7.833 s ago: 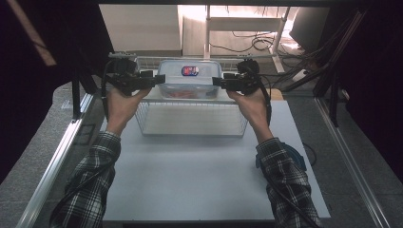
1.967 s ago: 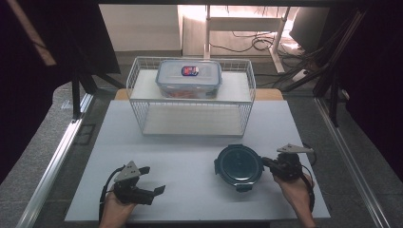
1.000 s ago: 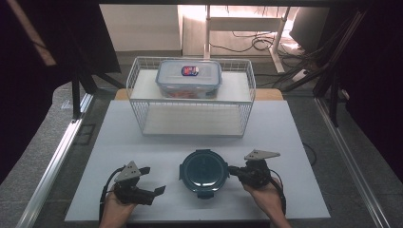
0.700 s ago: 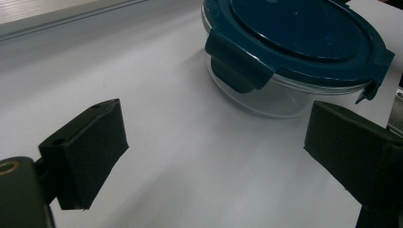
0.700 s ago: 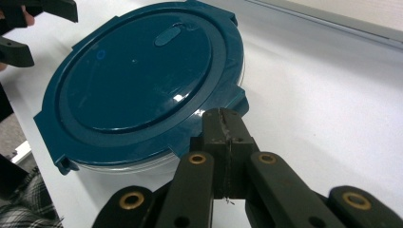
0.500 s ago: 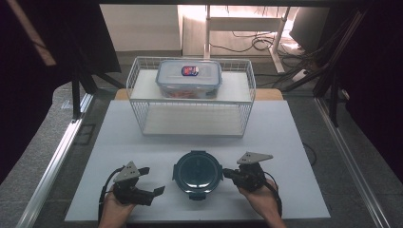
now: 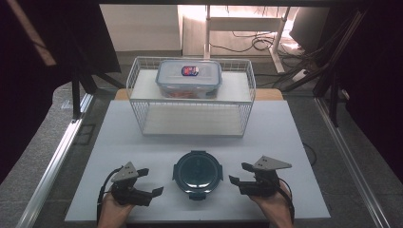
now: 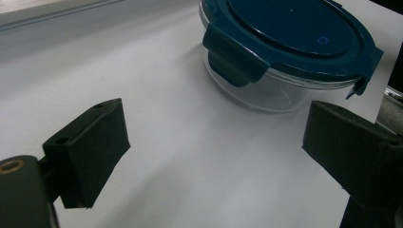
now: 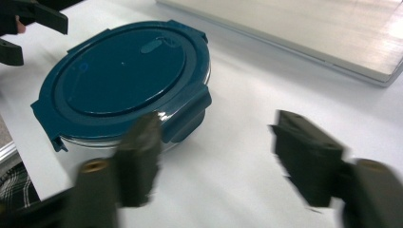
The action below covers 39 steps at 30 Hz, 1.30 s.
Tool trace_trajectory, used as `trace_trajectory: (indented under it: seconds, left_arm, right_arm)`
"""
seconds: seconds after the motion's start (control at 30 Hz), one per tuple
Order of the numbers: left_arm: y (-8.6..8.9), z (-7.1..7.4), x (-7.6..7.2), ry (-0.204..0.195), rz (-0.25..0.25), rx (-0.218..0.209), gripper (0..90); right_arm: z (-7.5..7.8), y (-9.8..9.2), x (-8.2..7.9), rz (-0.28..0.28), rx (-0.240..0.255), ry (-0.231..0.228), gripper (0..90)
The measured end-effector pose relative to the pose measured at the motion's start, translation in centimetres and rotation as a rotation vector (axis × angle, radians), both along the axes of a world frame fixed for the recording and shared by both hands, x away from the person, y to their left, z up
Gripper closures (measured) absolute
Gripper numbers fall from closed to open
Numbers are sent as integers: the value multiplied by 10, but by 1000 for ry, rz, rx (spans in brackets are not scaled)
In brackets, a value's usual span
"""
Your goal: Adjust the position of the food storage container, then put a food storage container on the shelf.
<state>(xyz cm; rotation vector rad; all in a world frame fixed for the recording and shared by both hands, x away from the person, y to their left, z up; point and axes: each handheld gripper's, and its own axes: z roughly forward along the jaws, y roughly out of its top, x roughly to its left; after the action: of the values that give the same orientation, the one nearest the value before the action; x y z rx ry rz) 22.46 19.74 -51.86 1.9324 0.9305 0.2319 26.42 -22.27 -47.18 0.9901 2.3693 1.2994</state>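
Near the front edge of the white table [image 7: 285,142], about midway along it: a round clear container [image 7: 197,174] under a dark teal snap-lock lid, standing flat and apart from both grippers. Probably glass, judging by the thick clear wall in the left gripper view [image 8: 266,90]: stiff, fairly heavy for its size, smooth and slippery on the sides, breakable if dropped or knocked. Contents not visible; looks empty. Best taken at a latch tab [image 9: 187,114] on the rim, or across the lid edge between tabs; the bare wall offers the pads little bite.

Toward the back edge: a white wire basket [image 7: 192,102], and in it a rectangular clear box [image 7: 189,78] with a coloured label on its lid, well apart from the round container. Open table between the two, nothing blocking that stretch; only the basket's front wall would need clearing for anything going in.

Right gripper [image 7: 236,174] just beside the container, jaws released and just opened wide, nothing between them. Left gripper [image 7: 151,183] near the front left, jaws spread, empty, pointing at the container. Cables trailing behind both hands, clear of the container.
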Motion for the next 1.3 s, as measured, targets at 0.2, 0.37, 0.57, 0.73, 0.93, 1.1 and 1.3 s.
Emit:
trace_trajectory:
  seconds: [0.2, 0.37, 0.57, 0.73, 0.93, 1.1, 1.3]
  left_arm:
    - [0, -3, -1, -15, 0, 12, 54]
    - [-2, -5, 0, -13, 1, 21, 50]
    - [-2, -5, 0, -5, -2, 20, 50]
    - [-2, -5, 3, 19, -12, -4, 50]
    - [-7, -3, 4, 23, -23, 0, 47]
    - [-13, 1, 6, 27, -35, 7, 53]
    - [-24, 8, 14, 36, -70, -22, 48]
  right_arm:
    - [-8, 6, -4, -5, -91, -53, 39]
    - [-16, 7, -5, 8, -139, -53, 33]
    - [-15, 5, -4, 7, -109, -47, 30]
    - [-12, 7, -2, 7, -81, -51, 28]
    - [-9, 11, 0, 7, -69, -45, 32]
    - [-6, 19, 2, 13, -63, -20, 28]
    - [-8, 29, 11, 39, -54, 43, 11]
